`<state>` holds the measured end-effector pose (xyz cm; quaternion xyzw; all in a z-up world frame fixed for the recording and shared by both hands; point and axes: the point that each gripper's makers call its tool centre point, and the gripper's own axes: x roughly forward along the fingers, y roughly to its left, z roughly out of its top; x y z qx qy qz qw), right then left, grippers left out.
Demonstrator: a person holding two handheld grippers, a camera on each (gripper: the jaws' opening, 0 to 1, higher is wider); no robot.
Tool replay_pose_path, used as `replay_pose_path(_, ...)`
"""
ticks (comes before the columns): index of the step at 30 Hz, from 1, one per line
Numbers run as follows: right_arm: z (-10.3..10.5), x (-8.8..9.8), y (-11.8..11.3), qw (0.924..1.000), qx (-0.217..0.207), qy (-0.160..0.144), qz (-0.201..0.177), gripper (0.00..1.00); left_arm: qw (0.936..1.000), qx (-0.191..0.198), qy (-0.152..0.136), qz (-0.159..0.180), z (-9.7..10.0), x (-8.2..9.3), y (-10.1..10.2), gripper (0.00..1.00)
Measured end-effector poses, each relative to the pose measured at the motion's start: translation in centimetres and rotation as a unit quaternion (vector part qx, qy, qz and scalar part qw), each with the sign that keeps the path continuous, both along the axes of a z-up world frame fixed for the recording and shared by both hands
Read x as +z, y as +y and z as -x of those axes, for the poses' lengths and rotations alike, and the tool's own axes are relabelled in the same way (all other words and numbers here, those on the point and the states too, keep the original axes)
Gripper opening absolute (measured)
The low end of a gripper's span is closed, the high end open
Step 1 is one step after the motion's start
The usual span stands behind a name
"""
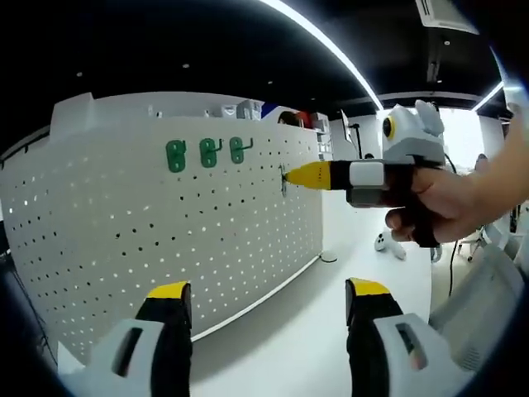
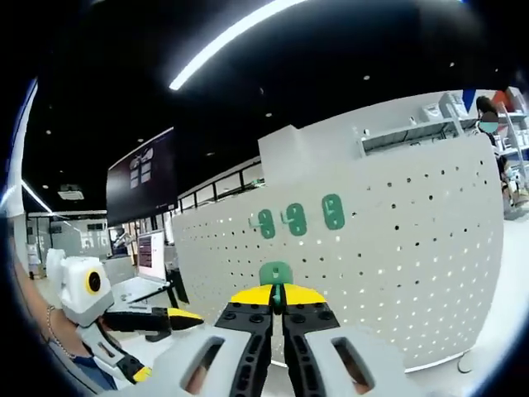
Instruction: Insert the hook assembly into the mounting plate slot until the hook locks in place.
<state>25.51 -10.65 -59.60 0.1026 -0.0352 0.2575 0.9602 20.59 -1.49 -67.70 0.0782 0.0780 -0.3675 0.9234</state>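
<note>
Right gripper (image 1: 291, 176): in the left gripper view, you press its closed yellow tips against the pegboard (image 1: 124, 231) near its right edge. Left gripper (image 1: 269, 302): jaws wide, empty. Right gripper view: the jaws clamp a green hook (image 2: 276, 274) flat to the board for insertion, below three mounted hooks (image 2: 296, 219).

Right gripper view: green hook (image 2: 276, 274) is mostly hidden behind the closed yellow tips of the right claw (image 2: 278, 296); only its top plate shows at 12 o'clock of the tips. Contact with the pegboard (image 2: 397, 248) cannot be told.

Left gripper view: right claw (image 1: 289, 176) tip covers the hook; too small to resolve. Left claw (image 1: 269, 299) bases are cut off at 6 o'clock.
</note>
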Motion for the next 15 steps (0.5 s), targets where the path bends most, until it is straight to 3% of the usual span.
replay_pose_path(1,-0.4,0.2,-0.4,0.9998,-0.011,-0.003,0.014,0.0,1.0,0.001,0.001,-0.001,0.0,0.0,0.1,0.78)
replay_pose_path(15,-3.7,2.0,-3.2,0.9982,-0.058,-0.009,0.013,0.0,0.9999,0.007,0.011,0.006,0.3,-0.5,0.9,0.76)
